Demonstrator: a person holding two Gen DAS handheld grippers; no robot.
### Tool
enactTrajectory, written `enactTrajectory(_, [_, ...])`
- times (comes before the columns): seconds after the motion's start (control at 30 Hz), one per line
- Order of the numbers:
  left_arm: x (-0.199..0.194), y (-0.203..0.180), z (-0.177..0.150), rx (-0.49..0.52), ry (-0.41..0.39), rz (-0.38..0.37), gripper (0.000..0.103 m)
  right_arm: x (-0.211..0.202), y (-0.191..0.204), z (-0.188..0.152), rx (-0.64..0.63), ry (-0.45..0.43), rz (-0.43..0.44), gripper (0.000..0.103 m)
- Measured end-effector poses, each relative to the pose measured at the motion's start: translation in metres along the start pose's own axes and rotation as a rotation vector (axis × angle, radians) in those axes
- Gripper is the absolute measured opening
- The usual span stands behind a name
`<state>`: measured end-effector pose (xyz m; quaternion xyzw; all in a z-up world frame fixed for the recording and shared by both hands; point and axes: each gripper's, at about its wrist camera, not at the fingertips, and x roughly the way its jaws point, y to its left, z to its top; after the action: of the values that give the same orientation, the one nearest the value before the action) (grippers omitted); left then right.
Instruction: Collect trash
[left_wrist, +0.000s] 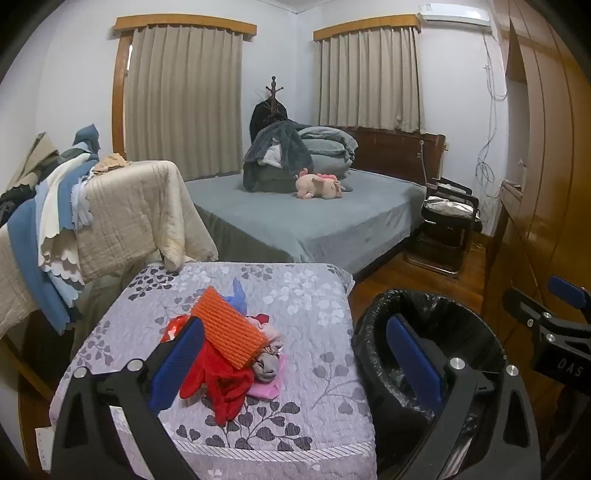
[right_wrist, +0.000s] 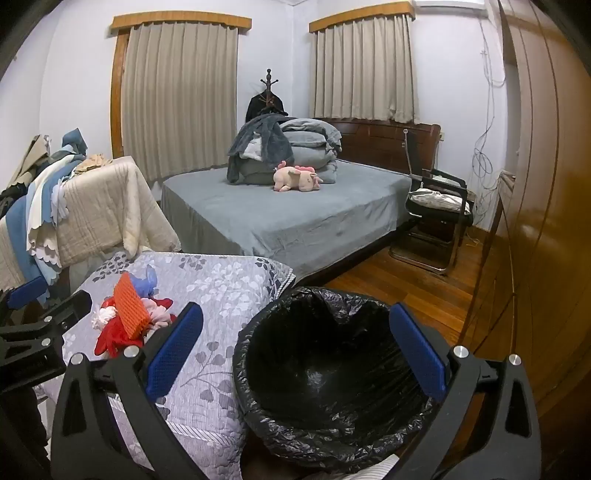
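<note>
A pile of trash (left_wrist: 236, 354) lies on a quilted floral cushion (left_wrist: 303, 302): an orange ribbed piece (left_wrist: 229, 330), red scraps (left_wrist: 218, 384), a pink piece (left_wrist: 267, 389) and a blue scrap (left_wrist: 238, 295). The pile also shows in the right wrist view (right_wrist: 129, 317). A bin with a black bag (right_wrist: 332, 369) stands right of the cushion. My left gripper (left_wrist: 295, 362) is open and empty, just before the pile. My right gripper (right_wrist: 295, 350) is open and empty above the bin's near rim; it also shows in the left wrist view (left_wrist: 554, 317).
A grey bed (left_wrist: 306, 218) with folded bedding and a pink plush toy (left_wrist: 319, 186) stands behind. Draped cloths on a rack (left_wrist: 110, 214) are at left. A black chair (left_wrist: 447, 221) and a wooden wardrobe (left_wrist: 546, 184) are at right, on a wooden floor.
</note>
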<state>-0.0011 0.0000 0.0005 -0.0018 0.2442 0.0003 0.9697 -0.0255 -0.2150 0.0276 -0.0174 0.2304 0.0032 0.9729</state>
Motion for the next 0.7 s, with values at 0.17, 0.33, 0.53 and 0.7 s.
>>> enactTrajectory(0.17, [0.0003,-0.0001,-0.0004,-0.003,0.009,-0.001,0.097,0.0008,0.0005,0.0000,0.003,0.003,-0.001,0.098])
enactTrajectory(0.33, [0.0006,0.0002,0.0000,-0.004,0.011,-0.001,0.097,0.0028,0.0005,0.0005,0.009,0.005,0.004,0.098])
enactTrajectory(0.53, [0.0006,0.0022,0.0004,-0.008,0.015,-0.001,0.097,0.0019,0.0016,-0.0001,0.001,0.002,0.001,0.098])
enactTrajectory(0.7, [0.0011,0.0002,-0.0001,-0.002,0.014,-0.001,0.097,0.0033,0.0017,0.0003,0.003,0.004,0.002,0.098])
